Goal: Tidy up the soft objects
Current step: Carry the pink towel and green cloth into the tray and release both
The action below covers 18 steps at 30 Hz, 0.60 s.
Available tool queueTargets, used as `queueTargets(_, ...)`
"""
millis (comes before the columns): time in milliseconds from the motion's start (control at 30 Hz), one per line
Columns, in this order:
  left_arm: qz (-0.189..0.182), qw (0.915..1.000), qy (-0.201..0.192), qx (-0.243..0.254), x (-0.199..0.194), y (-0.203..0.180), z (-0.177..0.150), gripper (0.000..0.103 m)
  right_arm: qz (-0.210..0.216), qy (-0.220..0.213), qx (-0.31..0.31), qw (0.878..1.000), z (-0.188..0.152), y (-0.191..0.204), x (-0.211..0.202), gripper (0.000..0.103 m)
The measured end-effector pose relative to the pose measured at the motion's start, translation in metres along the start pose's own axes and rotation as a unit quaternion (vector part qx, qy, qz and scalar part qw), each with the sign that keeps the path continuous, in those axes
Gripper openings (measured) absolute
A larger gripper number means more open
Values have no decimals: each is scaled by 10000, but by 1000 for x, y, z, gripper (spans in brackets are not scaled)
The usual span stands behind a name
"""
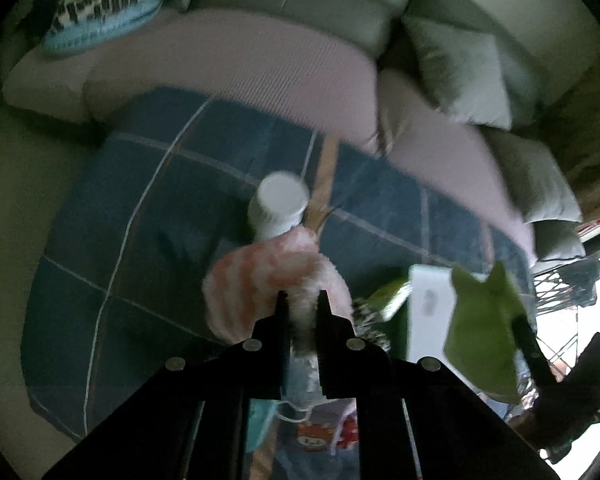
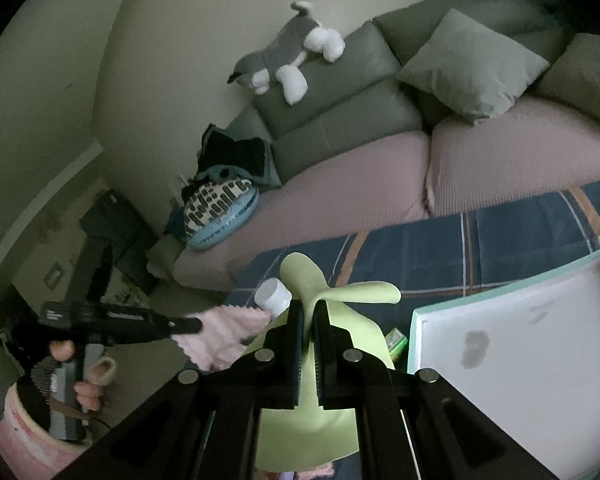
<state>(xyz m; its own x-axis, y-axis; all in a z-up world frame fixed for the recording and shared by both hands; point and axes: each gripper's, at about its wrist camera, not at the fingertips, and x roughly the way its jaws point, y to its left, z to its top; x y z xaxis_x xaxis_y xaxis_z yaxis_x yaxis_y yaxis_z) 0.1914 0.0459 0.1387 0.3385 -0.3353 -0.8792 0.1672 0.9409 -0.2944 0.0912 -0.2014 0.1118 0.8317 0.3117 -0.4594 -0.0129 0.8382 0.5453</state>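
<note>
My left gripper [image 1: 302, 300] is shut on a fluffy pink cloth [image 1: 260, 276] and holds it above a table covered with a blue plaid cloth [image 1: 160, 208]. The pink cloth [image 2: 224, 330] and the left gripper [image 2: 188, 325] also show in the right wrist view. My right gripper [image 2: 309, 312] is shut on a light green cloth [image 2: 332, 296], which hangs over the table; it shows as a green fold [image 1: 484, 328] in the left wrist view. A white-capped bottle [image 1: 278, 204] stands just beyond the pink cloth.
A white box with a teal edge [image 2: 520, 344] sits on the table at the right. Behind is a sofa with pink seat covers [image 2: 340, 176], grey cushions [image 2: 472, 64], a plush husky [image 2: 292, 56] and a patterned blue-rimmed cushion [image 2: 220, 212]. A pink bucket [image 2: 24, 440] stands at lower left.
</note>
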Motion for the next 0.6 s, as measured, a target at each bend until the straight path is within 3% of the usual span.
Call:
queueTargets(300,-416,9901,-1125,724,-83,-61,-2,11,-316,-739,-30,9968,21,-10,-61,5)
queueTargets(467,-762,9812,-1373,1119,-100,-101,-10,11,-713,-1057,47,9918,27,-28,-97,5)
queueTargets(600,-1033,9736,-1380,1497,-93,-143,-17,11,-1004,-1210,132,9875,29,-43,-120,5)
